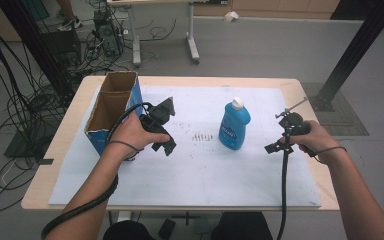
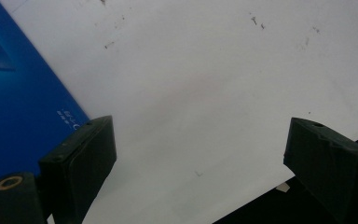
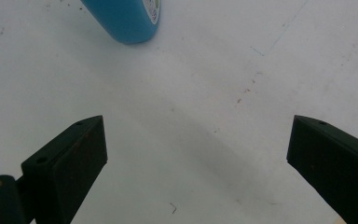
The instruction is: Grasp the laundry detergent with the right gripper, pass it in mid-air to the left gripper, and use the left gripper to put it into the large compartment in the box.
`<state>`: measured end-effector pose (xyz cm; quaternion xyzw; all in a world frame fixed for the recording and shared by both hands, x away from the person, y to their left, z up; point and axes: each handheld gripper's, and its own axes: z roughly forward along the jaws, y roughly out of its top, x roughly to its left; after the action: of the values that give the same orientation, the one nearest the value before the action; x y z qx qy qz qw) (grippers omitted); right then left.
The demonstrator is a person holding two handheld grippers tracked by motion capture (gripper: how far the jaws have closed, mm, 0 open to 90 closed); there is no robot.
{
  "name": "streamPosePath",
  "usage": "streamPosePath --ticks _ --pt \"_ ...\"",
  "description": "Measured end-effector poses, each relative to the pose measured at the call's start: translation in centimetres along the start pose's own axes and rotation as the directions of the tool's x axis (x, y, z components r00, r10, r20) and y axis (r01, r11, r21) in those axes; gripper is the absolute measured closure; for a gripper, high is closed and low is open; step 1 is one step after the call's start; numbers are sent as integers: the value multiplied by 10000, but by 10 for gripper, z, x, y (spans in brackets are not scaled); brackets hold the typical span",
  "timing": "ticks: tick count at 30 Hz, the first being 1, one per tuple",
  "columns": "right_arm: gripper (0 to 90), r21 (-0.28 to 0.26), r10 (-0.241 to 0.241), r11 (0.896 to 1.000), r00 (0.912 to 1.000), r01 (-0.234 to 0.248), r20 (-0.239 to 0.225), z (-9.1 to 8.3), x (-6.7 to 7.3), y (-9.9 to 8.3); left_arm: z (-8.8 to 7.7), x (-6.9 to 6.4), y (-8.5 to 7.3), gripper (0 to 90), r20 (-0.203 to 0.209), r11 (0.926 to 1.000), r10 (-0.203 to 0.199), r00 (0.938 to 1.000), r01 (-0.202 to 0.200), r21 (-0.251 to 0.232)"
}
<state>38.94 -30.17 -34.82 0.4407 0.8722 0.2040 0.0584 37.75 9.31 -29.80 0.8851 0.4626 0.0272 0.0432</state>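
White sheet (image 1: 195,175) on wood table (image 1: 300,87); cables, PC (image 1: 105,32) behind.

Grey floor (image 1: 260,45), tangled cables (image 1: 10,75)

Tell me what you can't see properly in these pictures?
- Bottle label: too small to read in the high view; in the right gripper view the top edge cuts off everything above the bottle's base.
- Inside of the box: its own walls hide the bottom in the high view.
- Box print: cut off by the left jaw and blurred in the left gripper view.
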Motion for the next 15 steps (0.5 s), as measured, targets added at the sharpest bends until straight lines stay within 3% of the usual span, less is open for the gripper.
streamPosePath --ticks 15 --pt "50 -106 -272 9996 9996 273 36 8 14 -6 5 -2 0 95 94 10000 -5 10000 4 54"
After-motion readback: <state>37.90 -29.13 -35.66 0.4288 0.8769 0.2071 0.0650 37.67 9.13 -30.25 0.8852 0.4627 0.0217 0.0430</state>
